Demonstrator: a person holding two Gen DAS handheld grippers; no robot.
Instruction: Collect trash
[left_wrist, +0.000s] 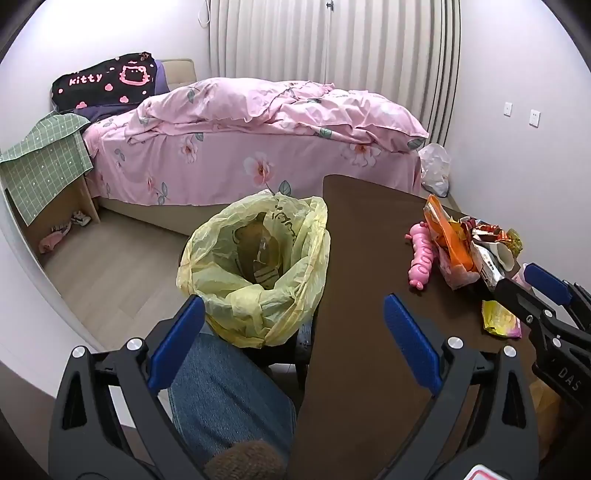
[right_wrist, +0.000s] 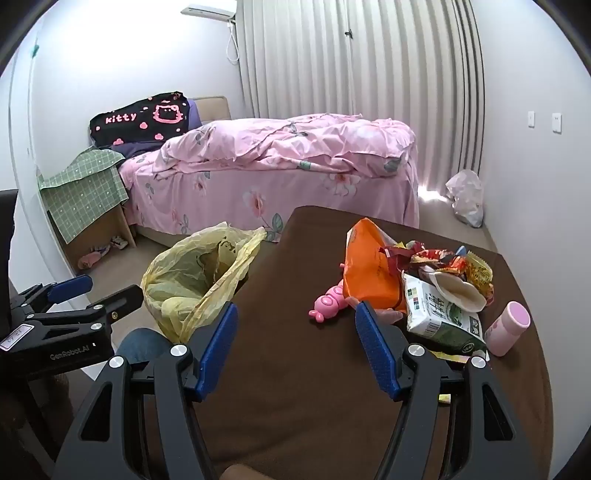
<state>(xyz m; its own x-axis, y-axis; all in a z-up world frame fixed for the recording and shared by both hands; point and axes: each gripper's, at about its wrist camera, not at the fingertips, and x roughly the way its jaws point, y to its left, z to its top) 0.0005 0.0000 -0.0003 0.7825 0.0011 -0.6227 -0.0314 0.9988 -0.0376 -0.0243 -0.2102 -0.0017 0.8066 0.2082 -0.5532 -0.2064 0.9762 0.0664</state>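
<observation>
My left gripper (left_wrist: 293, 325) hangs jaws wide apart, nothing between them, over the table's left edge with the yellow bin bag (left_wrist: 258, 266) just beyond. My right gripper (right_wrist: 293, 332) is also spread, empty, over bare brown table (right_wrist: 288, 369). There is free tabletop near and left of the trash pile (right_wrist: 436, 280); the pile sits on the right half, near the right edge. Floor room opens between table and pink bed (right_wrist: 277, 177) at far.

The right view shows a green-white carton (right_wrist: 443, 317) at the front of the pile and a pink bottle (right_wrist: 506, 325) just right of it, tilted; the left view barely shows these. The left view shows a yellow wrapper (left_wrist: 498, 317) lying apart, nearer than the pile, and looks straight down into the bag. A denim knee (left_wrist: 229, 398) is under my left jaws.

The bag's mouth is open and something small lies at the bottom, unclear what. An orange packet (right_wrist: 369, 273) leans at the pile's left, with a pink toy (right_wrist: 328, 302) beside it. A white plastic bag (right_wrist: 465, 195) is on the far floor, by the right wall.
</observation>
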